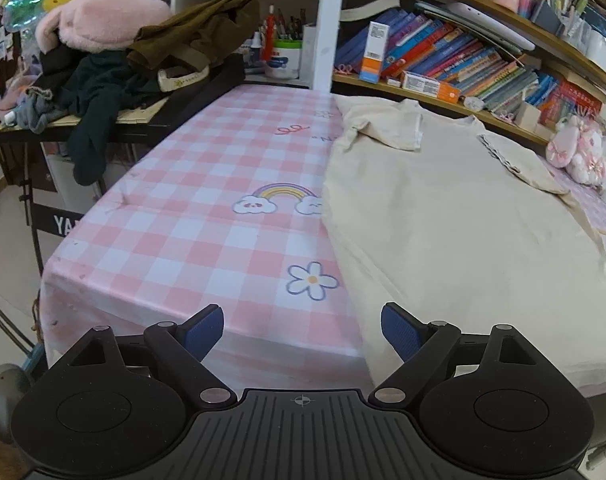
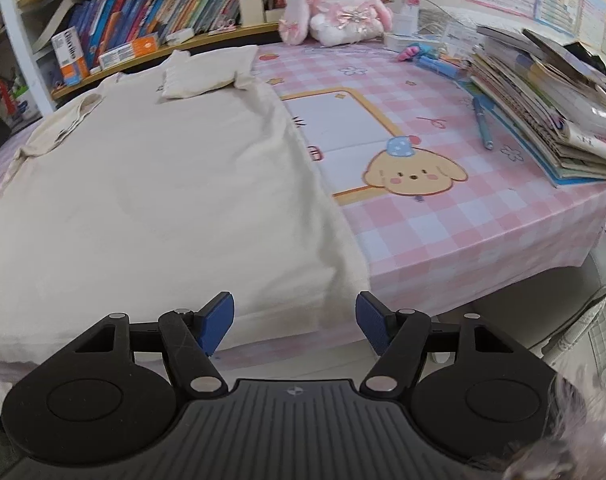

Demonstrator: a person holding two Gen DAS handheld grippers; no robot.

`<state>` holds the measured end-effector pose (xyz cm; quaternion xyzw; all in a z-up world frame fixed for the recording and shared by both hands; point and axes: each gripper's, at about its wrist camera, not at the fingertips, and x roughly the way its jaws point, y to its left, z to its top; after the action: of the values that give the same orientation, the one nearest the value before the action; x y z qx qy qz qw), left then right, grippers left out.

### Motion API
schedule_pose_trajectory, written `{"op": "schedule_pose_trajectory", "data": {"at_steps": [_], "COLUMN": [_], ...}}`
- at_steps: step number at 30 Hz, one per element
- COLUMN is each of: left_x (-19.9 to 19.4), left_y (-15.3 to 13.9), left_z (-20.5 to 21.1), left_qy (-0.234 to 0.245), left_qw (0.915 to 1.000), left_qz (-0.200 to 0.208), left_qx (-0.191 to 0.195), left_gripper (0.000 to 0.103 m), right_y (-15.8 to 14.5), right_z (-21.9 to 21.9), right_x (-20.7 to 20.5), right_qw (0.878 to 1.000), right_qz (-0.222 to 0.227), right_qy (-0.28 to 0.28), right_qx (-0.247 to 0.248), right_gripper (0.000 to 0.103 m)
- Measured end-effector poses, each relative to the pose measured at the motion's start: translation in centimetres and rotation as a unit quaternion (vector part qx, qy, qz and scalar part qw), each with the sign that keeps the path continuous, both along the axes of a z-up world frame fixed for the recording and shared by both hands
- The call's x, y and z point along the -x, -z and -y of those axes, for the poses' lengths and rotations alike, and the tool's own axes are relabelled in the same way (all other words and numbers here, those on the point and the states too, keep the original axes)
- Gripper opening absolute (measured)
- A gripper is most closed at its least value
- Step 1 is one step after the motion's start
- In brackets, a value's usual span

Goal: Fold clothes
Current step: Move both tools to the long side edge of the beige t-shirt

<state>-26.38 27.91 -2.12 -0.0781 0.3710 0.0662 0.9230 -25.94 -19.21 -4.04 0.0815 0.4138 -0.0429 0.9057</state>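
A cream garment [image 1: 455, 216] lies spread flat on the pink checked tablecloth [image 1: 207, 208], both sleeves folded in over its chest at the far end. In the right wrist view the same garment [image 2: 143, 200] fills the left half, its hem hanging over the near table edge. My left gripper [image 1: 302, 330] hovers open at the near edge, by the garment's left hem corner; nothing is between its blue pads. My right gripper [image 2: 294, 322] is open above the garment's right hem corner, holding nothing.
A heap of dark and pink clothes [image 1: 115, 60] sits on a side stand at the left. Bookshelves [image 1: 455, 56] run along the back. A plush rabbit [image 2: 337, 8], pens and a stack of books [image 2: 551, 112] occupy the table's right side. A chair [image 2: 575, 300] stands lower right.
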Motion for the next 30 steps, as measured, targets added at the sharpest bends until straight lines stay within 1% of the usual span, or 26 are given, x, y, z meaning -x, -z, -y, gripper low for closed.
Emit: {"op": "schedule_pose_trajectory", "data": {"at_steps": [1,2,3,4,8,12,14,17,19,21,22,24,26,27,28,29,30], "left_x": [0.0,-0.1,-0.2,-0.3,-0.4,-0.4,-0.4,-1.1,-1.7,-2.3,-2.6,-3.0,-3.4,-3.1,-2.7,-2.2,-1.7], "left_y": [0.1,0.2,0.4,0.6,1.1,1.2,0.9,0.7,0.8,0.9,1.0,1.6,2.1,2.1,1.9,1.7,1.6], "left_z": [-0.2,-0.4,-0.6,-0.7,-1.3,-1.7,-1.4,-0.2,1.1,2.5,3.2,4.4,5.6,5.3,4.6,3.8,2.5], "left_qy": [0.000,-0.001,-0.002,-0.003,-0.009,-0.013,-0.011,0.003,0.024,0.042,0.051,0.064,0.074,0.064,0.048,0.030,0.008], "left_qw": [1.0000,1.0000,0.9999,0.9998,0.9995,0.9987,0.9986,0.9987,0.9988,0.9984,0.9981,0.9966,0.9932,0.9926,0.9931,0.9933,0.9938], "left_qz": [-0.003,-0.007,-0.013,-0.017,-0.027,-0.034,-0.029,-0.028,-0.030,-0.031,-0.032,-0.043,-0.054,-0.053,-0.051,-0.050,-0.052], "left_qx": [0.003,0.007,0.008,0.008,0.011,0.035,0.044,0.042,0.032,0.022,0.014,-0.030,-0.072,-0.088,-0.094,-0.100,-0.097], "left_gripper": [0.081,0.074,0.070,0.069,0.069,0.070,0.071,0.071,0.071,0.071,0.071,0.072,0.072,0.074,0.074,0.073,0.072], "right_y": [0.1,0.2,0.3,0.4,1.0,1.6,1.8,1.8,1.8,1.8,1.8,1.7,1.6,1.5,1.4,1.4,1.3], "right_z": [0.4,0.9,1.3,1.7,3.0,3.9,4.2,4.8,5.0,5.1,5.1,5.0,4.9,4.9,4.9,4.8,4.8], "right_x": [-0.1,-0.1,-0.1,-0.2,-0.5,-1.2,-1.5,-1.9,-2.3,-2.6,-2.7,-2.8,-2.9,-2.9,-3.0,-3.1,-3.1], "right_qw": [1.000,1.000,1.000,1.000,0.999,0.998,0.998,0.999,0.998,0.998,0.998,0.998,0.998,0.998,0.998,0.998,0.998], "right_qz": [-0.002,-0.005,-0.007,-0.009,-0.018,-0.029,-0.030,-0.024,-0.027,-0.028,-0.029,-0.030,-0.030,-0.031,-0.033,-0.034,-0.034], "right_qy": [0.005,0.010,0.016,0.021,0.039,0.046,0.046,0.037,0.035,0.033,0.030,0.024,0.017,0.015,0.013,0.011,0.011], "right_qx": [-0.004,-0.007,-0.009,-0.012,-0.023,-0.026,-0.025,-0.032,-0.034,-0.042,-0.045,-0.050,-0.055,-0.053,-0.052,-0.050,-0.046], "right_gripper": [0.064,0.062,0.061,0.061,0.061,0.061,0.062,0.062,0.062,0.059,0.056,0.050,0.044,0.044,0.044,0.042,0.042]}}
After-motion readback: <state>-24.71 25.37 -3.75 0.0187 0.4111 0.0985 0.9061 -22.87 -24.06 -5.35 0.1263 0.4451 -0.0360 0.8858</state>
